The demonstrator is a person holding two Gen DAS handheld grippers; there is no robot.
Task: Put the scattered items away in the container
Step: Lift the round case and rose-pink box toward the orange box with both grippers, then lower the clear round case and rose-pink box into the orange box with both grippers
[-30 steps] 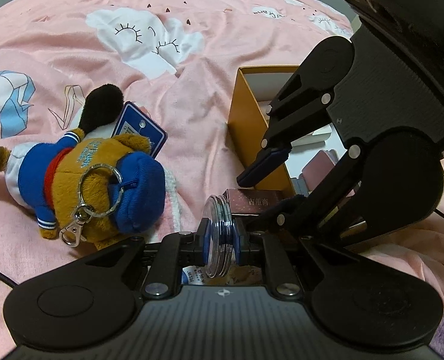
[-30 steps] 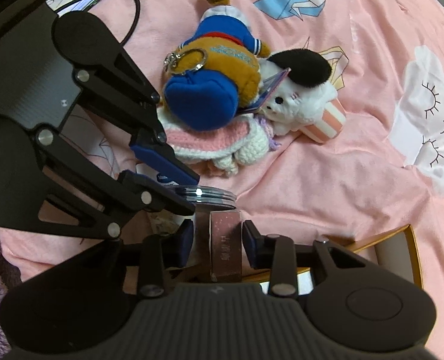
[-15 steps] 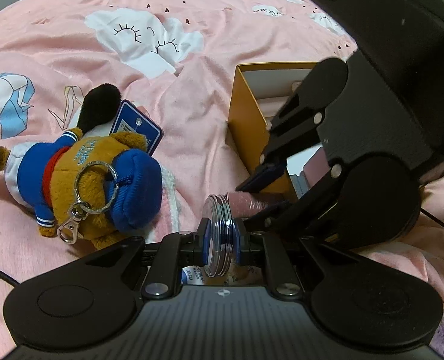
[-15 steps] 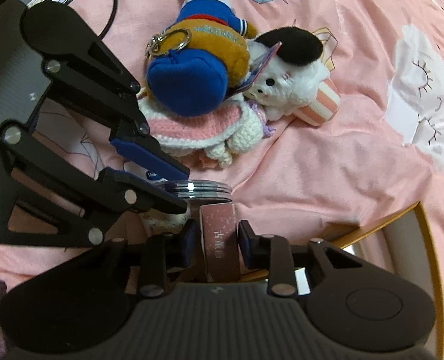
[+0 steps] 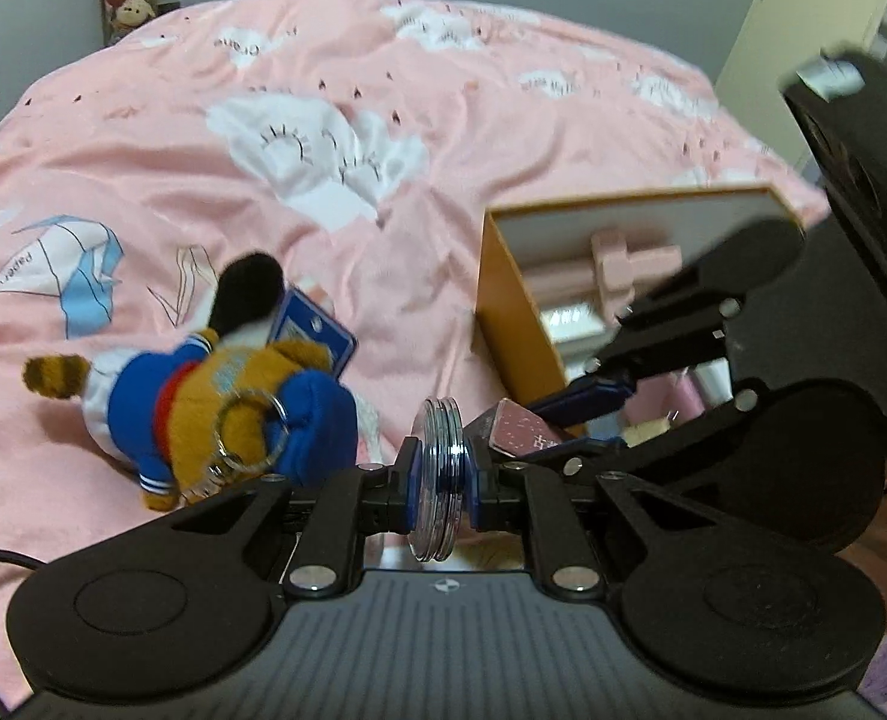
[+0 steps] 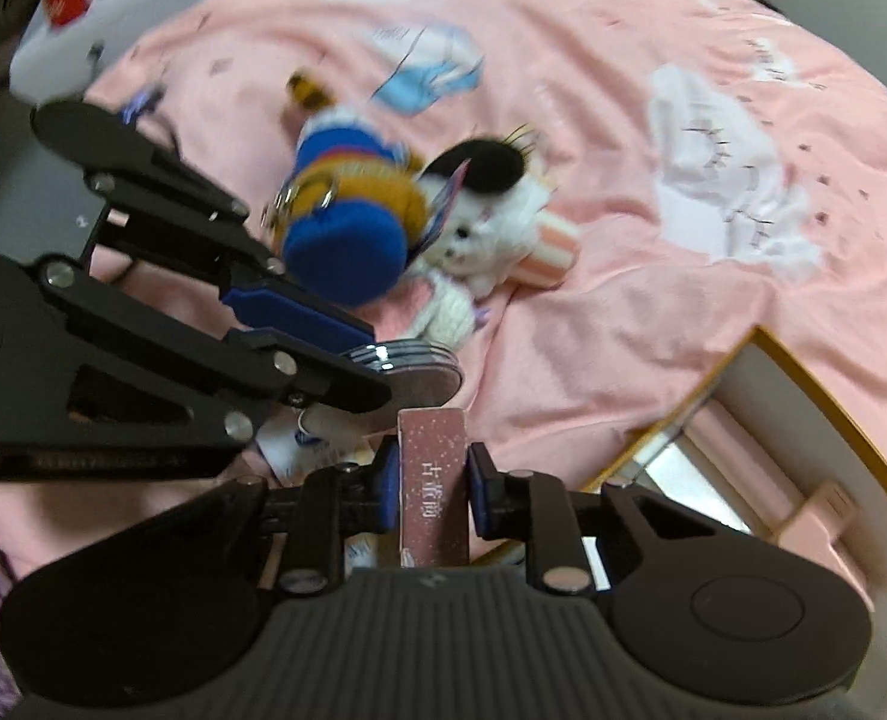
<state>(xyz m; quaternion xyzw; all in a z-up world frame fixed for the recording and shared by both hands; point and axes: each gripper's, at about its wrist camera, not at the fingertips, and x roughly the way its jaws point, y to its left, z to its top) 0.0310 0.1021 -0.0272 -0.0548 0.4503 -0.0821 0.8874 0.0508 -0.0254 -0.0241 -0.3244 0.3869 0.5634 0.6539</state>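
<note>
A: Left tool is clamped on a stack of clear discs, held edge-on. Right tool has its jaws closing on a pink speckled box that stands between the pads; it looks carried, clear of the bed. Both hang just beside the orange container, which sits open on the pink bedspread.

B: Advice for the drop?

A: One tool at a time, I'd judge. The two are crowded together, discs nearly touching the box. Take the box over the container wall first, lower it inside, then let go. Keep the discs pinched; they're slick and could slide apart.

B: What does each view add?

A: Left wrist view shows the container's inside: a pale pink item already lies there. Right wrist view shows only a corner of the container, but reveals what remains on the bed: a white plush and a striped cup lying behind the blue-and-brown plush keychain. The left view hides most of those.
</note>
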